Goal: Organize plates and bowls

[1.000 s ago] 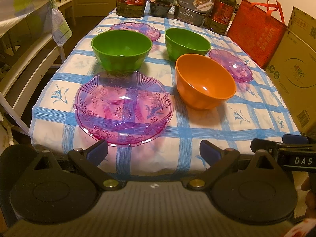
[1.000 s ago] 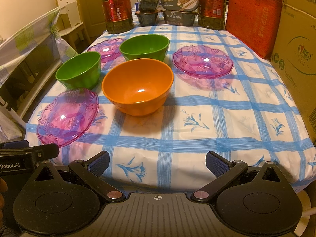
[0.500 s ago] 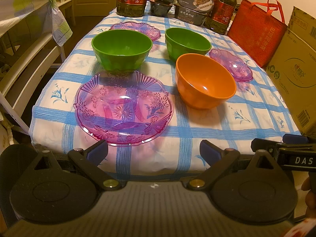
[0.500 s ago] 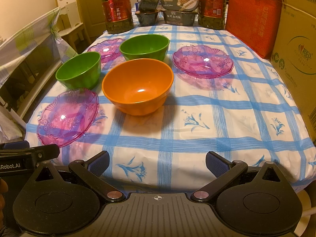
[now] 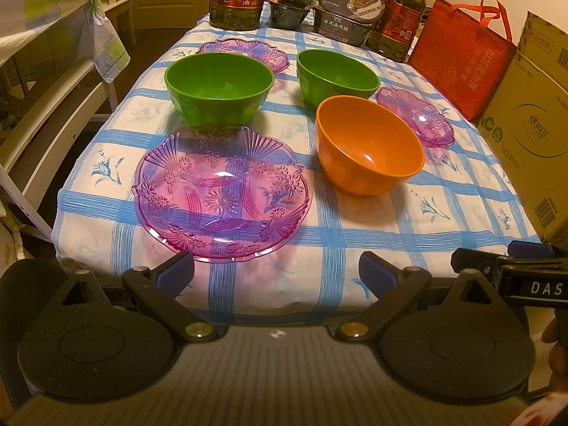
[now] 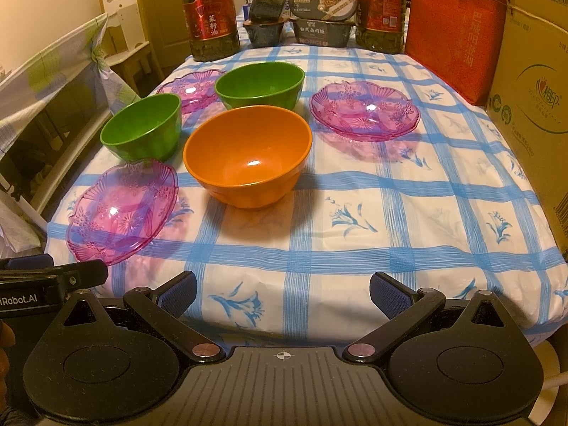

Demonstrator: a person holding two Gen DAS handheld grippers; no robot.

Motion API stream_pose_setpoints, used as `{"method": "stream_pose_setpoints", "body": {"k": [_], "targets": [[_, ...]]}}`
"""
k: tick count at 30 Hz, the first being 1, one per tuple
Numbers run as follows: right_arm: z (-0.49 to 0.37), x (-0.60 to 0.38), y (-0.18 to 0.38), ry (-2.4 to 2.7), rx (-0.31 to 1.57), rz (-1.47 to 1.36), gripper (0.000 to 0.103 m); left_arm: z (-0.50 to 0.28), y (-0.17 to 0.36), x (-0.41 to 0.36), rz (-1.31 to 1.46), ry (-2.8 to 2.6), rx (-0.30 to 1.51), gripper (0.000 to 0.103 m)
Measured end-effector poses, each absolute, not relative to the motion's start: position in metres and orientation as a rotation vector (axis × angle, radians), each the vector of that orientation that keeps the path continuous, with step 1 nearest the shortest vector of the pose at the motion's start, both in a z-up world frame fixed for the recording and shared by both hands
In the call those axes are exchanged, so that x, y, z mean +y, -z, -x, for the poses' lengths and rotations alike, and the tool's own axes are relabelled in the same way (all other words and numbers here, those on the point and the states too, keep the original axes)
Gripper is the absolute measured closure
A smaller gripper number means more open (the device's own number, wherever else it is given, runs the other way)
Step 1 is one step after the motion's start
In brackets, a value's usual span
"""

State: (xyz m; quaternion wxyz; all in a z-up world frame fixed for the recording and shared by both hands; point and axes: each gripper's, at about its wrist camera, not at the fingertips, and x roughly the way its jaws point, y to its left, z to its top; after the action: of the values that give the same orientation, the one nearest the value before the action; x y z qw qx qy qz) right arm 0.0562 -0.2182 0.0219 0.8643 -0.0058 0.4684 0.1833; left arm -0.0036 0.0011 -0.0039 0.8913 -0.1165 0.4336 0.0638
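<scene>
Lying just beyond the left gripper [image 5: 276,271], whose jaws stand apart and empty, is the nearest pink plate [image 5: 222,191]; the right gripper [image 6: 283,291], likewise spread, faces the orange bowl [image 6: 248,152] farther off.

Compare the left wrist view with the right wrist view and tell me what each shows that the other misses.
Only the left wrist view shows the right tongs entering at its right edge. Only the right wrist view shows the left tongs at its left edge. Both share the orange bowl, two green bowls, three pink plates on the checked tablecloth, and the red bag.
</scene>
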Motion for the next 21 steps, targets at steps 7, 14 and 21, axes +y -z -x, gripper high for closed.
{"method": "stream_pose_setpoints", "body": {"k": [7,14,21], "targets": [[-0.0561,-0.2182,-0.022,-0.384,0.982,0.011,0.0,0.0036,0.0038,0.001,0.241,-0.132,0.9,0.005],[-0.0562,-0.2175,-0.0215,-0.385,0.981,0.01,0.0,0.0036,0.0039,0.0011,0.242,-0.133,0.901,0.005],[-0.0561,-0.2166,-0.0217,-0.386,0.981,0.01,0.0,0.0036,0.0038,0.0011,0.242,-0.132,0.901,0.005]]}}
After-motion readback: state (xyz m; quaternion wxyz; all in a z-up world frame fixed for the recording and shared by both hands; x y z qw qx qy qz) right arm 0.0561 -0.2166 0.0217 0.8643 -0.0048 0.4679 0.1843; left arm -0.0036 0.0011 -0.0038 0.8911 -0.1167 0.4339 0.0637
